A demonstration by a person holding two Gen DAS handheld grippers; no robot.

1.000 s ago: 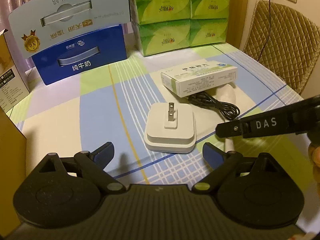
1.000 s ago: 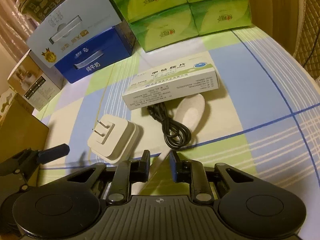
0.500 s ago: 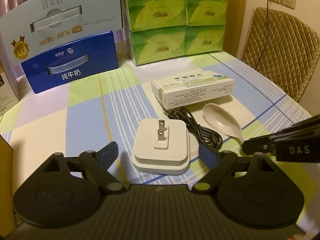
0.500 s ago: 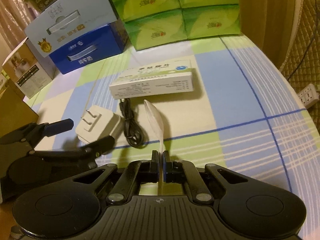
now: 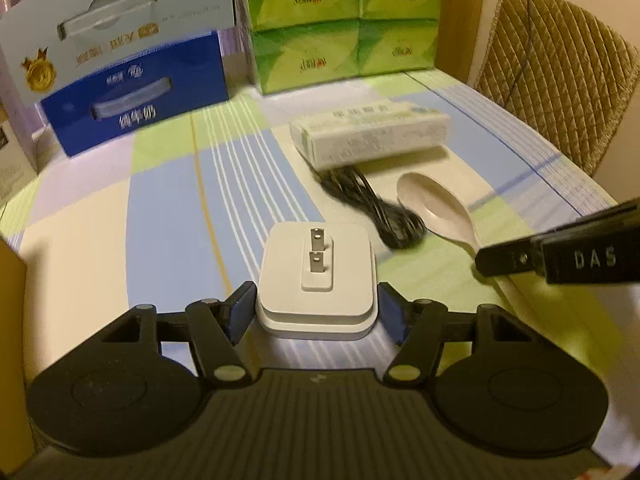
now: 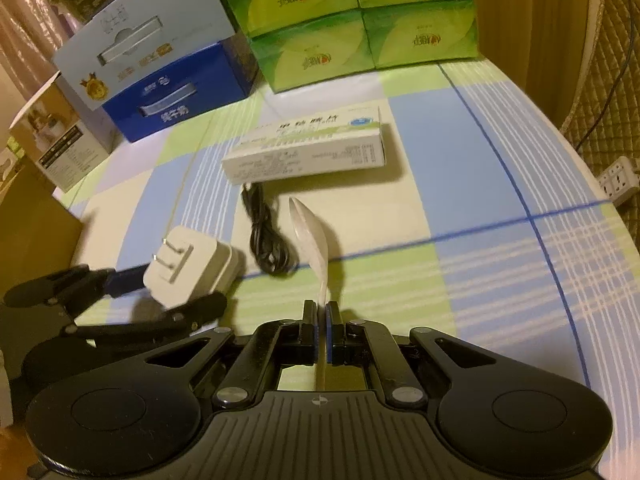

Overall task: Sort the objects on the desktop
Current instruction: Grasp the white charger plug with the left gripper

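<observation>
Cardboard cartons (image 5: 120, 76): a pale one stacked on a blue one stood at the far left of the counter (image 5: 168, 216), handle slots facing the camera; the print was blurred in the left wrist view.
Small printed box (image 6: 56, 148): stood at the left edge, beside the cartons, seen only from the right wrist.
Left tool (image 5: 316, 312): its two blue-tipped fingers (image 5: 240, 312) sat on either side of the white charger, close against its flanks; whether they were pressing it or only flanking it could not be told for sure.
White charger (image 5: 318, 276): a square plug block, two prongs pointing up. In the right wrist view (image 6: 188, 266) it looked tilted between the left tool's fingers, with a shadow beneath.
Green tissue packs (image 5: 340, 20): stacked in rows at the back, right of the cartons.
Medicine box (image 5: 370, 134): a long white and green box lying flat mid-counter, beyond the cable.
Black cable (image 5: 372, 204): a loose bundle just in front of the medicine box, between charger and spoon.
White spoon (image 5: 438, 206): bowl near the cable; in the right wrist view (image 6: 314, 240) it was turned on edge, its handle running back into the right tool.
Right tool (image 6: 321, 320): fingers drawn together, clamped on the spoon's handle.
Quilted chair (image 5: 560, 80): stood off the counter's right edge.
</observation>
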